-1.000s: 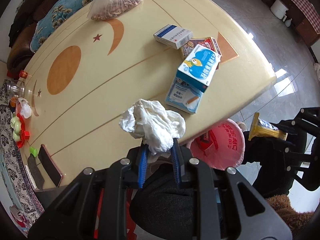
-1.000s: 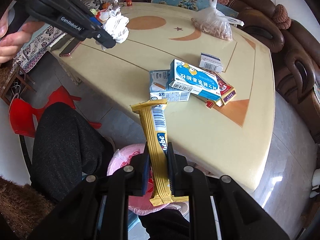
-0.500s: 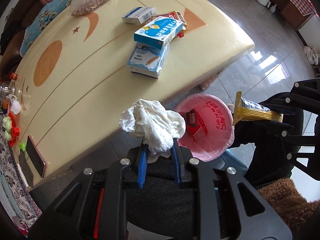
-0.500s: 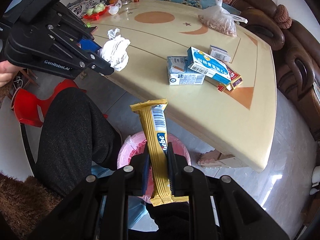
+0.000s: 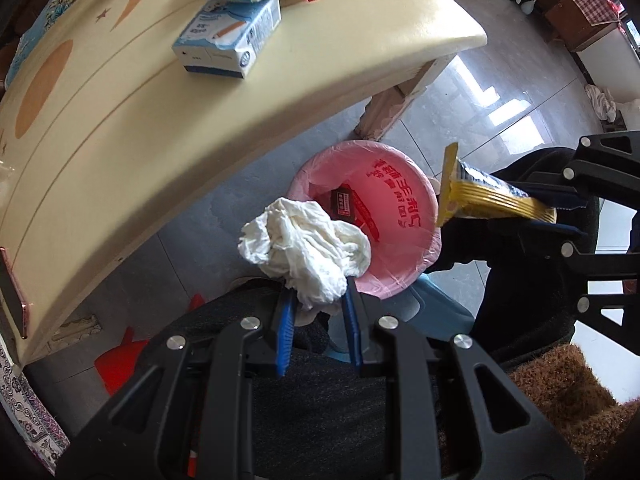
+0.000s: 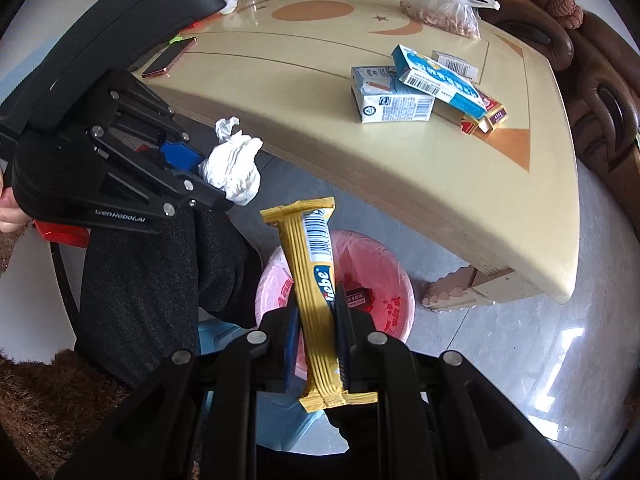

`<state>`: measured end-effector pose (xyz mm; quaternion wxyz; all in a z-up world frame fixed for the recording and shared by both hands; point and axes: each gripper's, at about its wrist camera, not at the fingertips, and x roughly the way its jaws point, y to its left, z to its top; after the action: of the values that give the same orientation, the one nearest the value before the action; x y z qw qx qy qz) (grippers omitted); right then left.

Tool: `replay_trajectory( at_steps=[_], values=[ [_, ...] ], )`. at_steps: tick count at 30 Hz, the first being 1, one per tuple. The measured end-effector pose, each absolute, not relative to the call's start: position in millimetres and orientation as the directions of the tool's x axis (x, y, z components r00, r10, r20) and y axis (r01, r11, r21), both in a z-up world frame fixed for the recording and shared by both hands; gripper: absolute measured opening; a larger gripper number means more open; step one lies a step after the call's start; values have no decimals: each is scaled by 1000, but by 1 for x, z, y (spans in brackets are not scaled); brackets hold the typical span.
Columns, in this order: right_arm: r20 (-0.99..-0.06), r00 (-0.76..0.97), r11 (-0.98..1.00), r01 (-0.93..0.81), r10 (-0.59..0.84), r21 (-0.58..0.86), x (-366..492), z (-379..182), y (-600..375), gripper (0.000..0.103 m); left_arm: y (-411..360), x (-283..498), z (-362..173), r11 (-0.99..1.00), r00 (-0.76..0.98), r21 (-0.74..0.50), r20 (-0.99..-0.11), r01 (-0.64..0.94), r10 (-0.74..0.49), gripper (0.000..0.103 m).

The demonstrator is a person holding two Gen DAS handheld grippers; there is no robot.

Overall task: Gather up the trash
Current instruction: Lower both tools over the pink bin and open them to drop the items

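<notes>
My left gripper [image 5: 317,300] is shut on a crumpled white tissue [image 5: 304,244] and holds it in the air at the near rim of the pink-lined trash bin [image 5: 416,216] on the floor. It also shows in the right wrist view [image 6: 224,196] with the tissue [image 6: 234,170]. My right gripper [image 6: 316,320] is shut on a yellow snack wrapper [image 6: 316,280], upright above the bin [image 6: 394,312]. The wrapper also shows in the left wrist view [image 5: 480,196], at the bin's right side. A dark red packet [image 5: 344,204] lies inside the bin.
The cream table [image 5: 120,140] stands beside the bin, with blue-and-white cartons [image 6: 400,96], a bag of nuts [image 6: 444,10] and a phone [image 6: 168,58] on it. A brown sofa [image 6: 600,80] lies behind. My dark-trousered legs [image 6: 140,280] are close by the bin.
Both grippers have come down and off the table edge toward the bin. The tissue now hangs at the bin's rim and the wrapper is over it. Both grips are unchanged.
</notes>
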<state>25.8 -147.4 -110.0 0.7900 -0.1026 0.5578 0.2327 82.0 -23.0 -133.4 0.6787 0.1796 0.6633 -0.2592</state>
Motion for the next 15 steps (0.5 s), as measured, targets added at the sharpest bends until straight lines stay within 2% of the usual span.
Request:
replay_trajectory(
  at_steps=[15],
  values=[
    [-945,221,916,-372,242,147,36,-182,-169,16,-34,78,-222,806,-185,-283,-958,519,-217,23]
  ],
)
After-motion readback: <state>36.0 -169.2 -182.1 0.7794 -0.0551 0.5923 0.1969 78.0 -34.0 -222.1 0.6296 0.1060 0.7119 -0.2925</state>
